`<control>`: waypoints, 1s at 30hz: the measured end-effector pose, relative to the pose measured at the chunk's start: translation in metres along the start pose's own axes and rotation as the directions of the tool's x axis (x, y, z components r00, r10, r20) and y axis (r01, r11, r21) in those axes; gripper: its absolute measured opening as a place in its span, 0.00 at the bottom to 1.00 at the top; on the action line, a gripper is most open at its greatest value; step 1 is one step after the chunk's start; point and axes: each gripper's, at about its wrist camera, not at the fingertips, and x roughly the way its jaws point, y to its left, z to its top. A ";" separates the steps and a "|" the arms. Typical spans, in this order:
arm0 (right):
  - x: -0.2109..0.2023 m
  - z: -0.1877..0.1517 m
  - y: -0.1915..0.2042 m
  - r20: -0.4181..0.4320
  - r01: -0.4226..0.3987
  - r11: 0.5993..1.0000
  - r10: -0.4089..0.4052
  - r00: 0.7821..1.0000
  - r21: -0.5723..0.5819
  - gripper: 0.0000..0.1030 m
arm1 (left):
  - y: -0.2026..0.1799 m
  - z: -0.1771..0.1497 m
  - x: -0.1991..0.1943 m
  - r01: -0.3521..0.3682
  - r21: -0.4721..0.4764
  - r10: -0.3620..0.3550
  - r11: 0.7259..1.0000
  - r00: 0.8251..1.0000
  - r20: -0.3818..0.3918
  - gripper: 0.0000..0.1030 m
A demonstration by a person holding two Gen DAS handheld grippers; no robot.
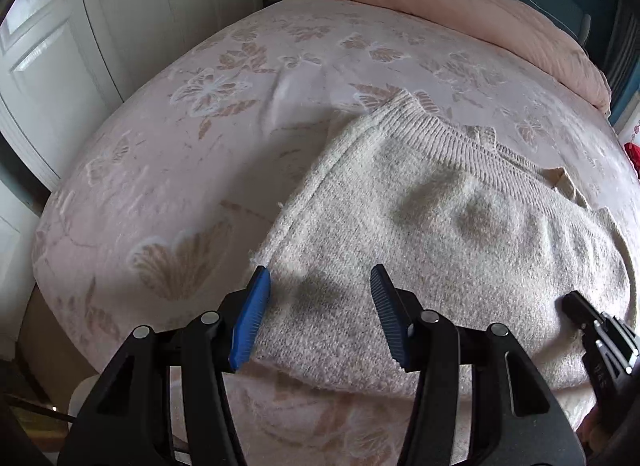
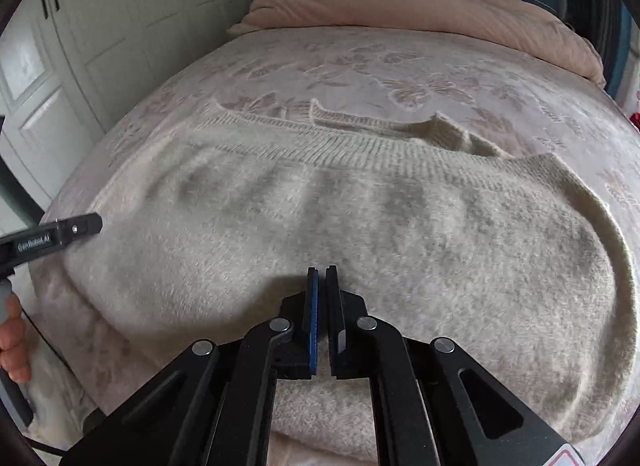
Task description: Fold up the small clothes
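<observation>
A cream knitted sweater [image 1: 440, 234] lies folded on the bed, its ribbed hem at the far side; it fills the middle of the right wrist view [image 2: 340, 225]. My left gripper [image 1: 320, 282] is open, its blue pads spread over the sweater's near left corner, holding nothing. My right gripper [image 2: 322, 278] is shut and empty, just above the sweater's near edge. It shows at the right edge of the left wrist view [image 1: 580, 310]. The left gripper's finger shows at the left of the right wrist view [image 2: 76, 229].
The bed has a pink floral bedspread [image 1: 180, 145]. A rolled pink duvet [image 1: 460, 5] lies along the far end. White wardrobe doors [image 1: 80, 25] stand to the left. The bed's near edge drops off at lower left.
</observation>
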 end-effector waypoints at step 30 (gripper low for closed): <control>0.048 0.005 -0.007 0.017 -0.050 0.992 0.049 0.999 0.116 0.00 | 0.074 -0.046 0.000 0.122 -0.697 -0.155 0.707 0.988 0.016 0.89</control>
